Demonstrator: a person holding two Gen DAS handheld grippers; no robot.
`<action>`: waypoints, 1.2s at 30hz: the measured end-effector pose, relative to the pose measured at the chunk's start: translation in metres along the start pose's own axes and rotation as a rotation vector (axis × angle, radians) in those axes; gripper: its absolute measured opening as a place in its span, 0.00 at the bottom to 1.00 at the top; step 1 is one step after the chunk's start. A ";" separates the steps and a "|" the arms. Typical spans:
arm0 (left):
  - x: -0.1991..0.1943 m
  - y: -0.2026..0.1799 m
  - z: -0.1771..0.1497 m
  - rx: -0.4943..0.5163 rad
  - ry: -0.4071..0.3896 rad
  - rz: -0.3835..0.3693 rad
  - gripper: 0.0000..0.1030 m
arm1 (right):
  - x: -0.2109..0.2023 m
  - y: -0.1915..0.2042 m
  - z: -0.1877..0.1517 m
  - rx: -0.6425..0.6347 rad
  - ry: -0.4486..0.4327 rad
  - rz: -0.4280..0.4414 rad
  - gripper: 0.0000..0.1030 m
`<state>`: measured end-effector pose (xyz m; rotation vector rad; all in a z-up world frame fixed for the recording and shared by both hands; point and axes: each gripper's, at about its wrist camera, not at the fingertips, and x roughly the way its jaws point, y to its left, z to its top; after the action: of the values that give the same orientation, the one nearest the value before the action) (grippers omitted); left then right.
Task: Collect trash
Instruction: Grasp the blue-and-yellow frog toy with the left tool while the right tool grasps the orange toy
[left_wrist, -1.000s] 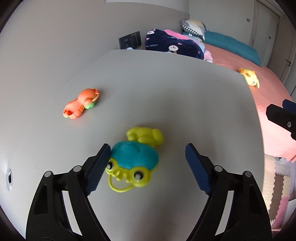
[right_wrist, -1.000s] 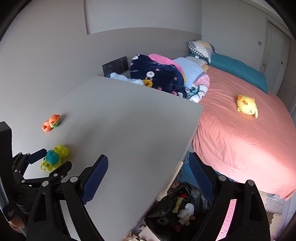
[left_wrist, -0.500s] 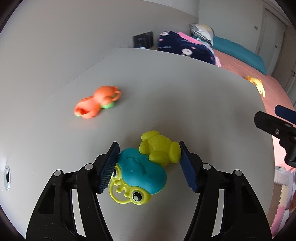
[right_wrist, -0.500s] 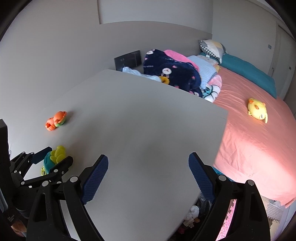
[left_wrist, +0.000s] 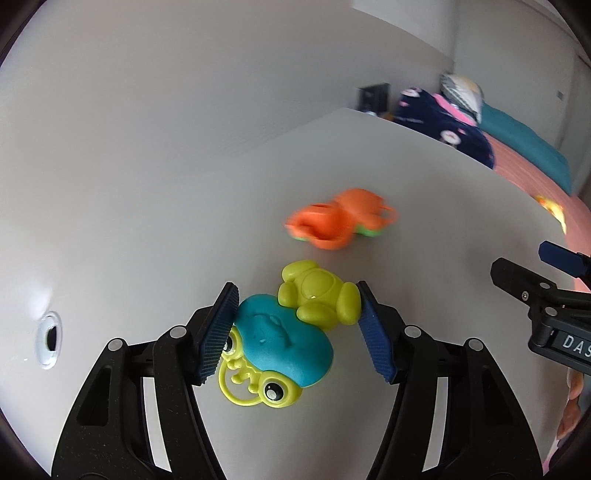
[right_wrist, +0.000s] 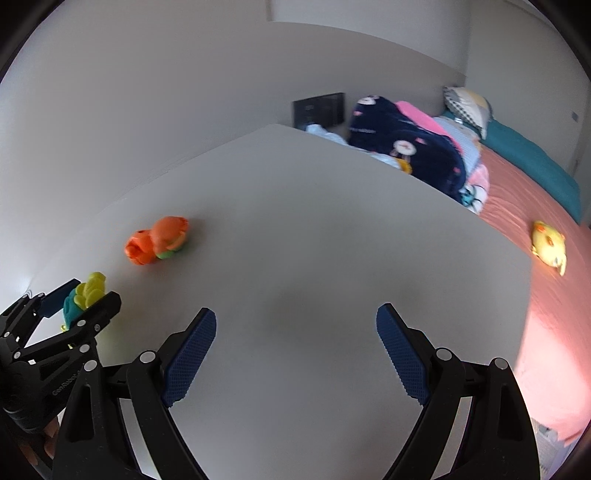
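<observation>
Only the left view shows contact: left tool (left_wrist: 295, 325) clamps the frog (left_wrist: 291, 332) on the surface (left_wrist: 147, 221). Right tool (right_wrist: 295, 354) gapes, empty. Orange toy (left_wrist: 340, 223) at 12 o'clock.

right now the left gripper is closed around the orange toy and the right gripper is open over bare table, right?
Not quite: the left gripper is closed around the blue and yellow frog toy. The orange toy lies untouched beyond it, per the left wrist view. The right gripper is open.

White table (right_wrist: 314, 240) stands against a grey wall. Adjacent bed with salmon-pink sheet (right_wrist: 546, 295), yellow plush toy (right_wrist: 549, 247) lying on it, teal pillow (right_wrist: 532, 162), navy patterned blanket (right_wrist: 402, 147), checked cushion (right_wrist: 467, 107). Dark wall panel (right_wrist: 319, 108).
</observation>
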<state>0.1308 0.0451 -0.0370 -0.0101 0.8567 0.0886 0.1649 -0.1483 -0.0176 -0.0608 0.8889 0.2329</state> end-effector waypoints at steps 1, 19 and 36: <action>0.000 0.006 0.000 -0.007 -0.002 0.010 0.61 | 0.004 0.006 0.003 -0.012 0.004 0.012 0.86; 0.010 0.072 -0.002 -0.128 0.025 0.095 0.61 | 0.060 0.078 0.035 -0.058 0.071 0.207 0.86; 0.023 0.070 0.001 -0.136 0.047 0.112 0.61 | 0.074 0.097 0.040 -0.120 0.067 0.209 0.38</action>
<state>0.1405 0.1169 -0.0518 -0.0920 0.8966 0.2522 0.2186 -0.0348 -0.0459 -0.0876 0.9476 0.4816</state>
